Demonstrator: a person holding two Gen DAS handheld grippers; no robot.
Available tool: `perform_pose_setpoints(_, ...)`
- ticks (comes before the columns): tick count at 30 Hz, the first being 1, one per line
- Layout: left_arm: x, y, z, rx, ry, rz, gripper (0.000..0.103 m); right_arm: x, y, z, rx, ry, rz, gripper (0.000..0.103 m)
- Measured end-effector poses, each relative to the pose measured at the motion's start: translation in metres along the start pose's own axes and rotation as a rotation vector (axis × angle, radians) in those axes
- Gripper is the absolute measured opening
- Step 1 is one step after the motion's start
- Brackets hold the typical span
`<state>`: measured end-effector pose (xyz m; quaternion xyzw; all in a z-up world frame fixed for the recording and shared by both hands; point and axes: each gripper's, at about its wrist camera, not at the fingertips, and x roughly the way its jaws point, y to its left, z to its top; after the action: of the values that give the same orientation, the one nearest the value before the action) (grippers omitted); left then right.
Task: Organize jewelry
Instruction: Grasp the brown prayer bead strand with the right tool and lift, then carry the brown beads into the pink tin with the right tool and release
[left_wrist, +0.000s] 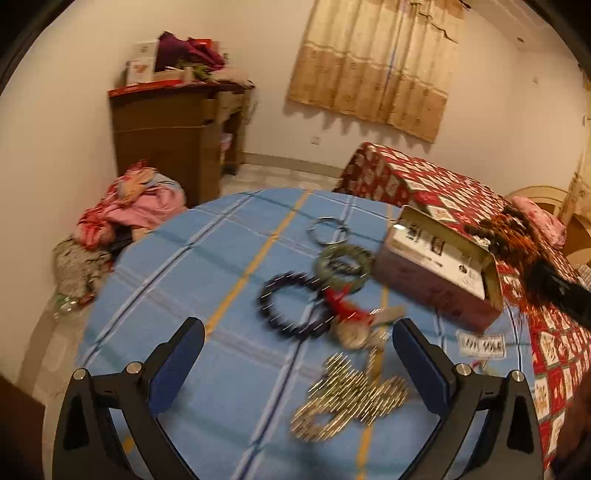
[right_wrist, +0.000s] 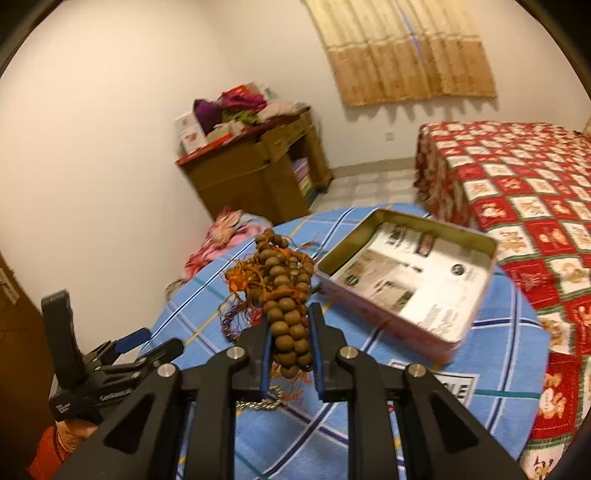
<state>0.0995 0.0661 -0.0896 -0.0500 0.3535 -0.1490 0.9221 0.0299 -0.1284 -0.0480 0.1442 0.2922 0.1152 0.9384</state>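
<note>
My right gripper is shut on a bunched strand of brown wooden beads with orange thread, held above the blue plaid table beside the open tin box. In the left wrist view the same beads hang over the far right corner of the tin. My left gripper stands open over the cloth with nothing between its fingers. Ahead of it lie a dark bead bracelet, a green bangle, thin silver bangles, a red tassel pendant and a gold chain.
The round table has a small printed label near the tin. A bed with a red patchwork quilt is close on the right. A wooden cabinet and a heap of clothes stand by the far wall.
</note>
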Motion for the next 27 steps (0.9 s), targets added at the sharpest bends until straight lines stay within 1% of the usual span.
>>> perform_pose_setpoints(2, 0.025, -0.016, 0.008, 0.007, 0.038, -0.028, 0.101, -0.002, 0.001, 0.001, 0.010, -0.017, -0.010, 0.020)
perform_pose_setpoints(4, 0.044, -0.028, 0.012, 0.015, 0.080, -0.029, 0.100, -0.005, 0.000, 0.003, 0.016, -0.023, -0.014, 0.020)
perform_pose_setpoints(5, 0.054, -0.032, 0.013, 0.020, 0.101, -0.028, 0.093, -0.007, -0.003, 0.002, 0.020, -0.024, -0.014, 0.020)
perform_pose_setpoints(6, 0.062, -0.035, 0.014, 0.019, 0.116, -0.023, 0.080, -0.008, -0.007, 0.002, 0.025, -0.024, -0.015, 0.020)
perform_pose_setpoints(7, 0.071, -0.037, 0.013, 0.015, 0.141, -0.021, 0.075, -0.008, -0.010, 0.001, 0.030, -0.023, -0.013, 0.020)
perform_pose_setpoints(8, 0.078, -0.036, 0.011, 0.012, 0.165, -0.018, 0.064, -0.009, -0.013, 0.001, 0.032, -0.024, -0.013, 0.020)
perform_pose_setpoints(9, 0.087, -0.036, 0.010, 0.007, 0.192, -0.010, 0.050, -0.011, -0.014, 0.002, 0.032, -0.025, -0.013, 0.020)
perform_pose_setpoints(10, 0.092, -0.035, 0.008, 0.003, 0.209, -0.004, 0.043, -0.013, -0.014, 0.002, 0.030, -0.026, -0.014, 0.020)
perform_pose_setpoints(11, 0.095, -0.033, 0.006, -0.001, 0.215, 0.005, 0.040, -0.013, -0.015, 0.002, 0.030, -0.027, -0.014, 0.020)
perform_pose_setpoints(13, 0.094, -0.027, 0.005, -0.003, 0.211, 0.011, 0.027, -0.013, -0.020, 0.002, 0.039, -0.029, -0.009, 0.020)
perform_pose_setpoints(14, 0.094, -0.025, 0.005, -0.003, 0.210, 0.013, 0.014, -0.013, -0.022, 0.003, 0.045, -0.029, -0.008, 0.020)
perform_pose_setpoints(15, 0.091, -0.020, 0.006, -0.014, 0.208, -0.007, 0.012, -0.013, -0.023, 0.003, 0.050, -0.031, -0.007, 0.020)
perform_pose_setpoints(17, 0.087, -0.014, 0.008, -0.031, 0.188, -0.031, 0.011, -0.013, -0.027, 0.003, 0.059, -0.035, -0.005, 0.020)
perform_pose_setpoints(18, 0.080, -0.010, 0.010, -0.038, 0.160, -0.037, 0.004, -0.014, -0.029, 0.003, 0.067, -0.038, -0.004, 0.020)
perform_pose_setpoints(20, 0.070, -0.007, 0.013, -0.042, 0.126, -0.052, 0.004, -0.015, -0.032, 0.002, 0.079, -0.041, -0.004, 0.020)
perform_pose_setpoints(22, 0.054, -0.005, 0.018, -0.046, 0.076, -0.090, 0.004, -0.017, -0.033, 0.002, 0.089, -0.042, -0.006, 0.020)
perform_pose_setpoints(24, 0.033, -0.005, 0.024, -0.038, 0.020, -0.105, 0.004, -0.021, -0.034, 0.002, 0.093, -0.047, -0.007, 0.020)
perform_pose_setpoints(27, 0.005, -0.004, 0.029, -0.035, -0.039, -0.119, 0.004, -0.030, -0.033, 0.003, 0.106, -0.063, -0.010, 0.020)
